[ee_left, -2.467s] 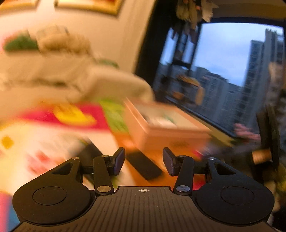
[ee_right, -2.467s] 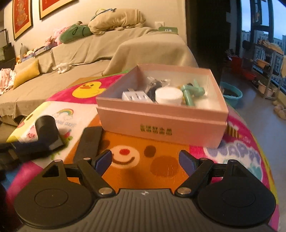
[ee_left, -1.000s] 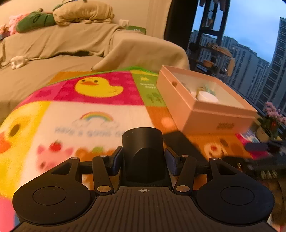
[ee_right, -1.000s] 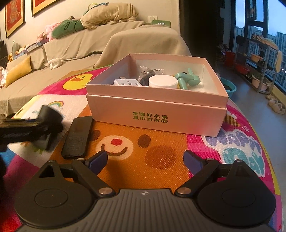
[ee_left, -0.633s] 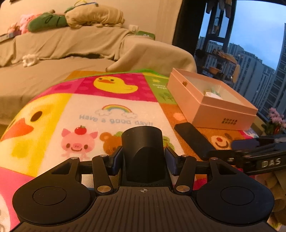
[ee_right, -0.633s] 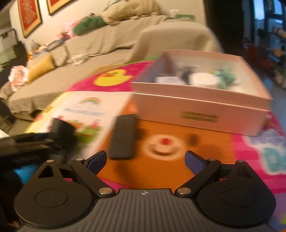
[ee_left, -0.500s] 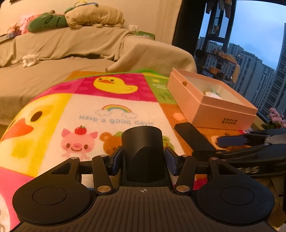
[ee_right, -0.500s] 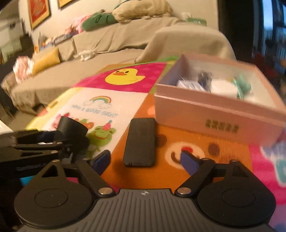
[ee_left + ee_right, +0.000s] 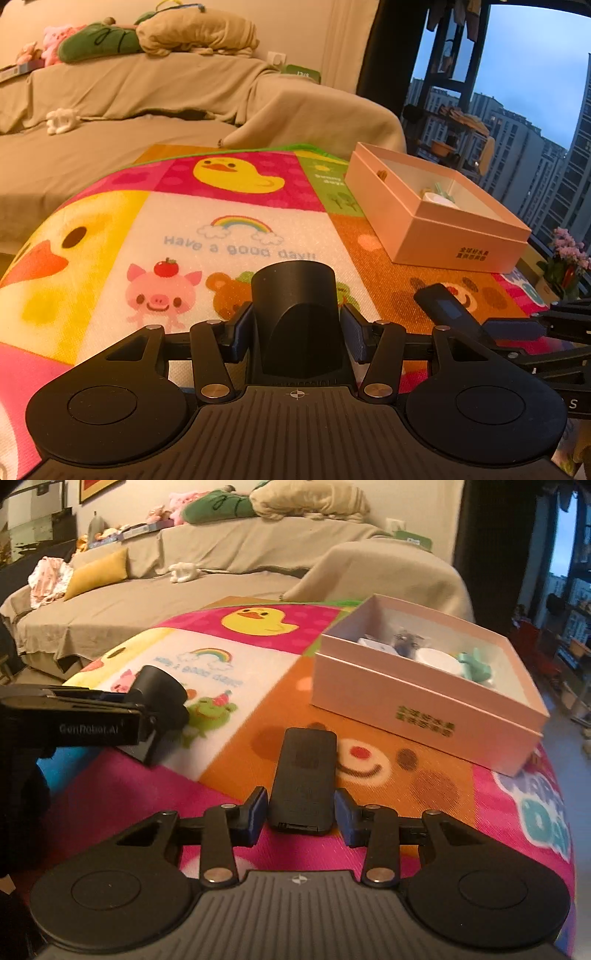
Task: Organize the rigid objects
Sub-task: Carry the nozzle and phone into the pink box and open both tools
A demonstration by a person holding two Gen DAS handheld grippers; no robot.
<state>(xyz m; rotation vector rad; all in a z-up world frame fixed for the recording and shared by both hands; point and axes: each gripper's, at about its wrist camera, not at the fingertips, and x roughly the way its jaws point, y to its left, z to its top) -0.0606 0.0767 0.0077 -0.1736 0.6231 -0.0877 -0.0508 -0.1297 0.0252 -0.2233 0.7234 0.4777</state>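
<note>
My left gripper is shut on a black round-topped holder, held just above the cartoon mat. From the right wrist view the same holder shows at the left. A flat black remote lies on the orange bear panel. My right gripper has its jaws closing on the remote's near end, and both pads touch its long sides. In the left wrist view the remote lies low at the right. A pink open box sits beyond it, holding a white round lid, a mint-green piece and other small items.
The mat drapes over a rounded surface that falls away at the near and right edges. A beige covered sofa with cushions and soft toys runs behind. A window and shelving stand at the right.
My right gripper swung left from facing the box to the remote, and its jaws narrowed from wide open to the remote's sides. The left gripper stayed put with the holder in it.
</note>
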